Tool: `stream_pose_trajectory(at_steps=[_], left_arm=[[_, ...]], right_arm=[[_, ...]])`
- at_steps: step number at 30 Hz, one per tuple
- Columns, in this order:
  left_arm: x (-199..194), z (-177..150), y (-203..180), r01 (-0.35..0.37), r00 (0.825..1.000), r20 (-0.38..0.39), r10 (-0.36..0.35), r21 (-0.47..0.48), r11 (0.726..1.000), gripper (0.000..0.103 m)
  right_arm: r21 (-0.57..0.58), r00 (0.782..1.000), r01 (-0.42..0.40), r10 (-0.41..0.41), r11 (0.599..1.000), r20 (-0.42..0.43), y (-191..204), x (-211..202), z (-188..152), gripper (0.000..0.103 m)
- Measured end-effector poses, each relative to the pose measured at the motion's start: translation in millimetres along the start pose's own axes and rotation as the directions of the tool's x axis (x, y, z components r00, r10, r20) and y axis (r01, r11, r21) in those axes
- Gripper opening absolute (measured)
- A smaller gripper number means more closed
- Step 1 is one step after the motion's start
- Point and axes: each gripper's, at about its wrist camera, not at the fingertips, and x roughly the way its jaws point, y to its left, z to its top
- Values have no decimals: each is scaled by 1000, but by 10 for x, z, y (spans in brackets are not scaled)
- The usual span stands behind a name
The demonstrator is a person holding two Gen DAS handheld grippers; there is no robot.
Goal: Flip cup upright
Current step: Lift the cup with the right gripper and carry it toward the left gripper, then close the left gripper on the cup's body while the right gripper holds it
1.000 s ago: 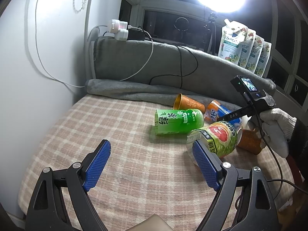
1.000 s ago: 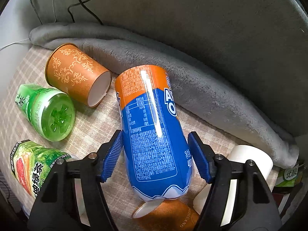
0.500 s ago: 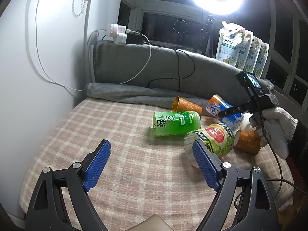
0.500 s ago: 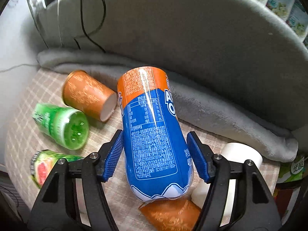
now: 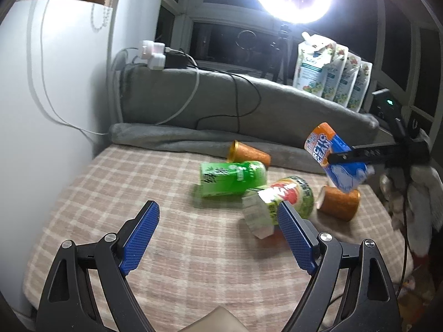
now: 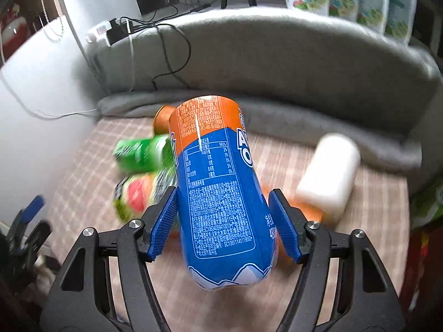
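My right gripper point(image 6: 225, 225) is shut on a blue and orange cup point(image 6: 218, 188) and holds it tilted in the air above the bed; it also shows in the left wrist view point(image 5: 333, 156). My left gripper point(image 5: 218, 238) is open and empty, low over the plaid cover, with its right finger close to a red and green cup point(image 5: 279, 199) lying on its side. A green cup point(image 5: 232, 178), an orange patterned cup point(image 5: 247, 153) and a second orange cup point(image 5: 339, 202) lie on their sides.
A white cup point(image 6: 328, 171) lies on its side at the right. A grey blanket roll point(image 5: 193, 135) and grey headboard point(image 5: 249, 102) with cables bound the far side. A white wall point(image 5: 41, 110) is at the left. Refill pouches point(image 5: 329, 69) stand on the sill.
My right gripper has lifted the blue and orange cup off the bed and tipped it more upright. My left gripper has stayed open and drawn back a little.
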Motion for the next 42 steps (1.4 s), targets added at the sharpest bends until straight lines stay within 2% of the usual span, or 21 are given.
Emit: stream_pose_trajectory(at_steps=[8, 16, 20, 28, 32, 37, 42], left_arm=[[23, -47, -225, 90, 995, -50, -89, 28, 996, 87], [123, -93, -406, 168, 978, -123, -167, 2, 986, 87], [216, -135, -492, 204, 963, -176, -205, -20, 979, 87], [443, -181, -605, 264, 921, -267, -283, -108, 959, 87], [541, -210, -698, 288, 899, -306, -315, -131, 949, 87], [713, -236, -785, 319, 851, -367, -375, -205, 925, 87], [909, -262, -868, 340, 791, -415, -450, -313, 887, 87]], right_arm=[[189, 996, -67, 75, 980, -37, -151, -97, -728, 70], [316, 991, -92, 119, 944, -67, -234, 62, -1071, 70], [359, 986, -104, 143, 927, -82, -259, 173, -1163, 71], [343, 986, -104, 144, 933, -90, -260, 245, -1174, 72], [294, 989, -109, 133, 950, -62, -268, 114, -1176, 78], [268, 995, -94, 97, 959, 3, -389, -208, -1246, 79], [290, 998, -53, 44, 956, 39, -577, -461, -1395, 79]])
